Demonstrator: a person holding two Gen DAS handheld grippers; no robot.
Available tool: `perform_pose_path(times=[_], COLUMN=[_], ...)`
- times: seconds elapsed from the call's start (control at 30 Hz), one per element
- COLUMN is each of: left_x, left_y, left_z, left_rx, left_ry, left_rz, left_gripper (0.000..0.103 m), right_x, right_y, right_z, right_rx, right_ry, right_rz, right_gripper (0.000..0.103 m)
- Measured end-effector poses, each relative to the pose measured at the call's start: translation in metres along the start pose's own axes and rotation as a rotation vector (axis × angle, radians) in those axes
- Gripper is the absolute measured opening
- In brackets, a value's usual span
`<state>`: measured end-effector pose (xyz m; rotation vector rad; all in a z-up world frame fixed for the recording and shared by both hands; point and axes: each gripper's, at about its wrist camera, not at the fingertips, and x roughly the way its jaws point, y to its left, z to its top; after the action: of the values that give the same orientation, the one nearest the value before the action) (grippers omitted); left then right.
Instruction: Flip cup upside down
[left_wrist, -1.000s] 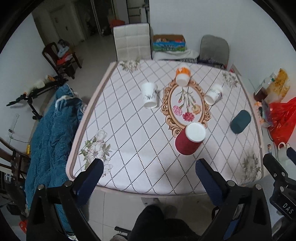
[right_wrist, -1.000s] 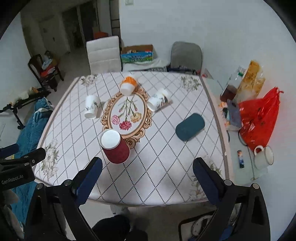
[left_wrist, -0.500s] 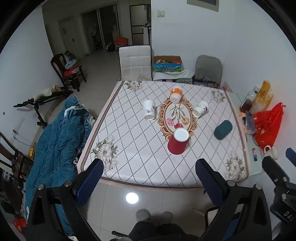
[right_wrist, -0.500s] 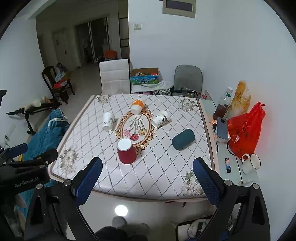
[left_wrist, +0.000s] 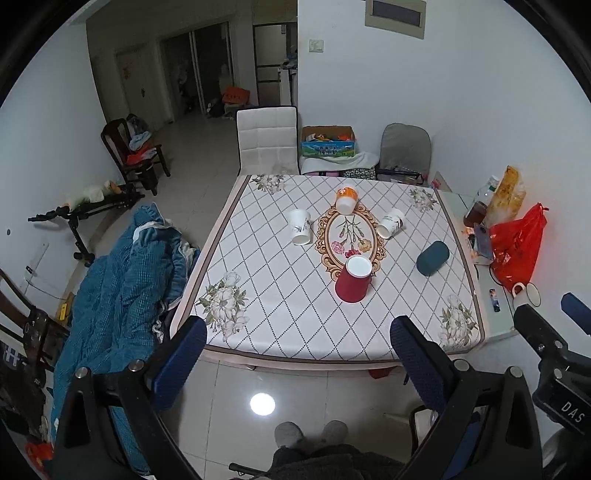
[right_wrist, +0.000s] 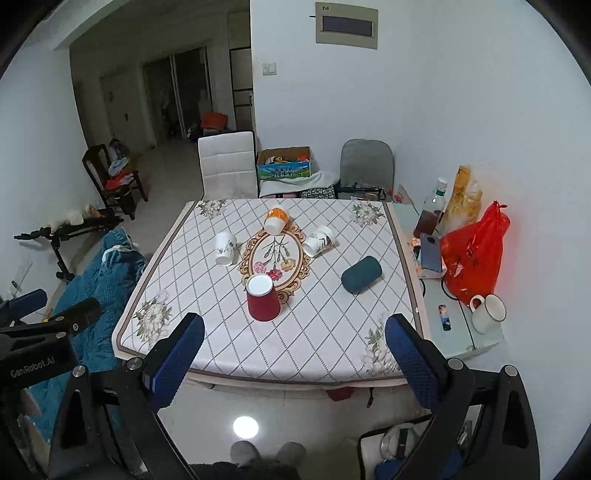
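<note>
Several cups are on the patterned table (left_wrist: 280, 325). A red cup (left_wrist: 353, 279) (right_wrist: 262, 301) stands upside down near the front of the oval flower motif. A white cup (left_wrist: 300, 231) (right_wrist: 225, 248), an orange cup (left_wrist: 346, 199) (right_wrist: 275, 219) and a white patterned cup (left_wrist: 390, 226) (right_wrist: 319, 241) also stand bottom up or tilted; a dark teal cup (left_wrist: 432, 257) (right_wrist: 361, 275) lies on its side. My left gripper (left_wrist: 295, 362) and right gripper (right_wrist: 293, 354) are both open and empty, held back from the table's front edge above the floor.
A white chair (left_wrist: 267, 142) and a grey chair (left_wrist: 405, 151) stand behind the table. A side ledge on the right holds a red bag (right_wrist: 474, 254), a white mug (right_wrist: 487, 312) and bottles. A blue blanket (left_wrist: 118, 280) lies left of the table.
Both grippers have pulled back and up from the table; the table now looks smaller and farther away. The cups have not moved.
</note>
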<state>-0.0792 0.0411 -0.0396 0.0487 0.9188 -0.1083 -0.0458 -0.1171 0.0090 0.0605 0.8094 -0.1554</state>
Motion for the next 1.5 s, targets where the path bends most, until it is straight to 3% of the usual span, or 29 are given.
perform_pose_path(times=[1.5], left_x=[-0.028], left_y=[0.0], left_z=[-0.012], left_rx=[-0.01], left_ry=[-0.034], left_rz=[0.011], left_gripper=[0.102], right_x=[-0.005], right_y=[0.001], right_z=[-0.006], right_rx=[0.008], right_ry=[0.018], right_rz=[0.021], right_gripper=[0.101])
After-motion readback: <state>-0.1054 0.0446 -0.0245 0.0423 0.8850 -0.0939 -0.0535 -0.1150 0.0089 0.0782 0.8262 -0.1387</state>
